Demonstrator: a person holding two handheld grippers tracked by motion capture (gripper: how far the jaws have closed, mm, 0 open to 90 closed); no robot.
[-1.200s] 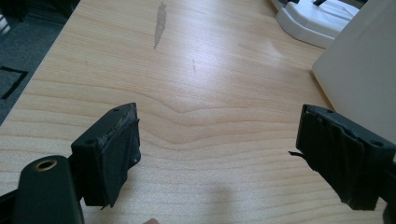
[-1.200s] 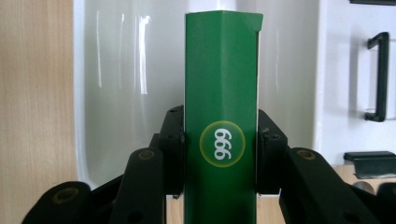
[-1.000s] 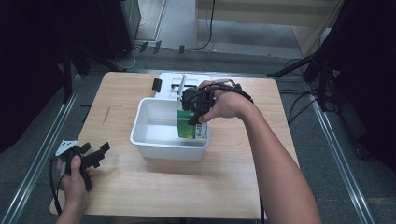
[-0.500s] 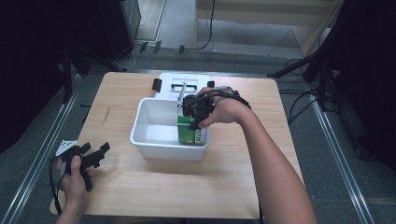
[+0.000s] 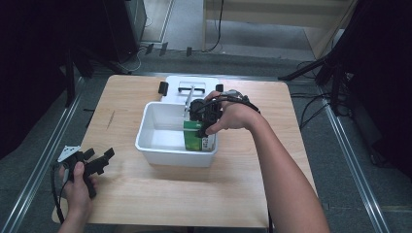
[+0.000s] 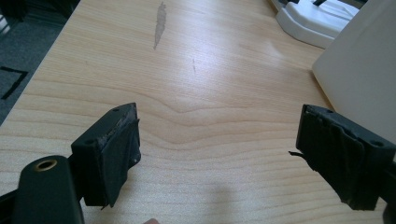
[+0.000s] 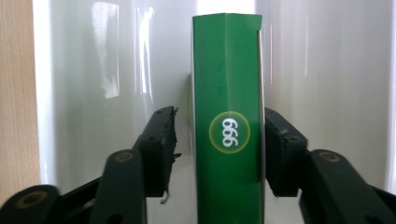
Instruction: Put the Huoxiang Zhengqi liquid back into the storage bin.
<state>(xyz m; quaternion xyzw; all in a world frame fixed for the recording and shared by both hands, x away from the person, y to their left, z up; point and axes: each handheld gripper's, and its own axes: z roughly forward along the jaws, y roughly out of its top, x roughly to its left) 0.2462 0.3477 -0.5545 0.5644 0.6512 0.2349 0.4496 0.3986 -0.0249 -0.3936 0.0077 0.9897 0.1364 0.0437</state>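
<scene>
Right gripper view: right claw [image 7: 218, 149] has just been opening, its jaws now loosely flanking the upright green carton [image 7: 228, 116] inside the white tub [image 5: 160, 128]. Left claw [image 6: 219, 154] gapes wide over bare desk [image 6: 196, 84] beside that tub.

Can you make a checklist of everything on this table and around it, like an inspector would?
Surface: wooden table, with a dark streak.
Job's things: green box stands upright in the white bin, at its right end.
Clutter: white tray behind the bin, holding a metal tool; small black item beside it.
Grippers: left gripper rests open near the table's front left corner, holding nothing. Right gripper reaches into the bin; its jaws have just been opening, box between them, a gap at one pad.
Cables: one trails from each gripper; more lie on the floor behind the table.
Surroundings: grey floor, metal rails, dark stands.
</scene>
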